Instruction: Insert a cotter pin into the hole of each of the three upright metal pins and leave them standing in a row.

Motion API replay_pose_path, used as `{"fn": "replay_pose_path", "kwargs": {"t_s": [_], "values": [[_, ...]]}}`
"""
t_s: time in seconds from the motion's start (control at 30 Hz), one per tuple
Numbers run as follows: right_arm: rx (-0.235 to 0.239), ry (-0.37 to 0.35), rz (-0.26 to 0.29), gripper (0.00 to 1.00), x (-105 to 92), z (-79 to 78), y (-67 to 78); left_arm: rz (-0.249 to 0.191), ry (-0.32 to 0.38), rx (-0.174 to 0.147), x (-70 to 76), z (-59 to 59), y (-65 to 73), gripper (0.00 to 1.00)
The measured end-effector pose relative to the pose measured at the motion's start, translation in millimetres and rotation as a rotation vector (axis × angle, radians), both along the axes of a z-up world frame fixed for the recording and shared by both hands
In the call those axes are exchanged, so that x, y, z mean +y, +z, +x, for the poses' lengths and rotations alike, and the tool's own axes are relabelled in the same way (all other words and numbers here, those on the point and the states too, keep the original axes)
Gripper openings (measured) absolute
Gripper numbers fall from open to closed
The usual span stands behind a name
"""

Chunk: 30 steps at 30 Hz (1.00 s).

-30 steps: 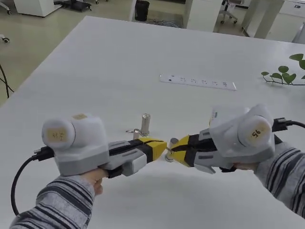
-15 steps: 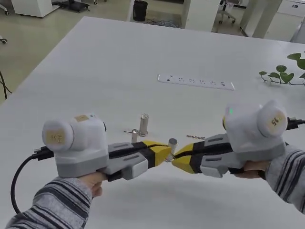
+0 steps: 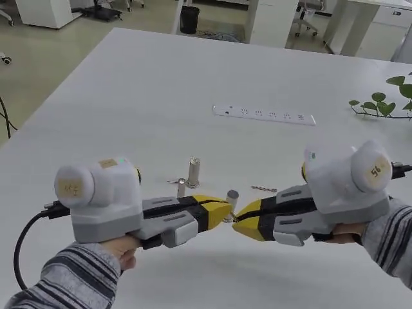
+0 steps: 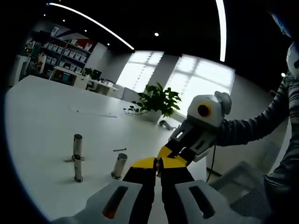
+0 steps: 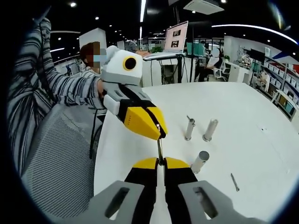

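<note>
The left claw [image 3: 223,210] and the right claw [image 3: 237,219] meet tip to tip just above the table [image 3: 161,96], each clenched on an end of the same thin cotter pin [image 5: 160,148]. In the right gripper view it runs as a short metal sliver from that claw's own yellow tips up to the tips of the other. The pin is held off the table between them, and the head view hides it behind the yellow tips.

Just behind the meeting point stands the nearest metal pin [image 3: 232,196], a short grey cylinder close to the claw tips but not touching them (its foot is hidden by the claws in the head view). Further to the left, on the left claw's side, stands the middle metal pin [image 3: 181,188]. A fitted cotter pin [image 3: 172,181] sticks out sideways near its top. Just beyond that is the far metal pin [image 3: 194,172], upright with a bare top.

On the right claw's side a loose cotter pin [image 3: 262,189] lies flat on the table, near the nearest metal pin and apart from both claws.

Well beyond all this, a white power strip [image 3: 264,114] lies across the table, and a leafy plant [image 3: 380,106] trails in from the right edge. A striped sleeve [image 3: 77,280] shows behind each grip.
</note>
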State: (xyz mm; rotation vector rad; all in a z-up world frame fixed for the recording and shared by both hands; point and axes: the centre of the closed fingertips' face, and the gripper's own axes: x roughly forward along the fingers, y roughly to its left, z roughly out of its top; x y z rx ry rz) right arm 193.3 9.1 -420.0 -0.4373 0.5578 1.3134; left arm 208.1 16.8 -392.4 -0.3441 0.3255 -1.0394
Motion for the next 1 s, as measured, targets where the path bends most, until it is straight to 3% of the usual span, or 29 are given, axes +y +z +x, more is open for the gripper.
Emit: {"fn": "replay_pose_path", "kwargs": {"t_s": [0.33,0.47,0.73,0.93,1.0], "values": [[-0.073,0.013,-0.048,0.0,-1.1,3.6,0.2,0.027,0.005,0.008,0.5,0.8,-4.3,0.0],[-0.104,0.009,-0.057,0.0,-0.5,6.5,2.8,0.095,-0.009,0.009,-1.3,-1.5,-14.1,0.0],[-0.179,0.023,-0.141,0.0,-5.8,12.4,-1.5,0.151,0.019,-0.04,-0.9,1.9,-16.6,0.12],[-0.223,0.011,-0.21,0.0,-16.3,22.7,-8.9,0.234,0.101,-0.119,8.5,14.6,-18.9,0.23],[-0.236,0.01,-0.23,0.0,-19.8,25.9,-11.5,0.244,0.105,-0.111,8.3,15.5,-22.5,0.25]]}}
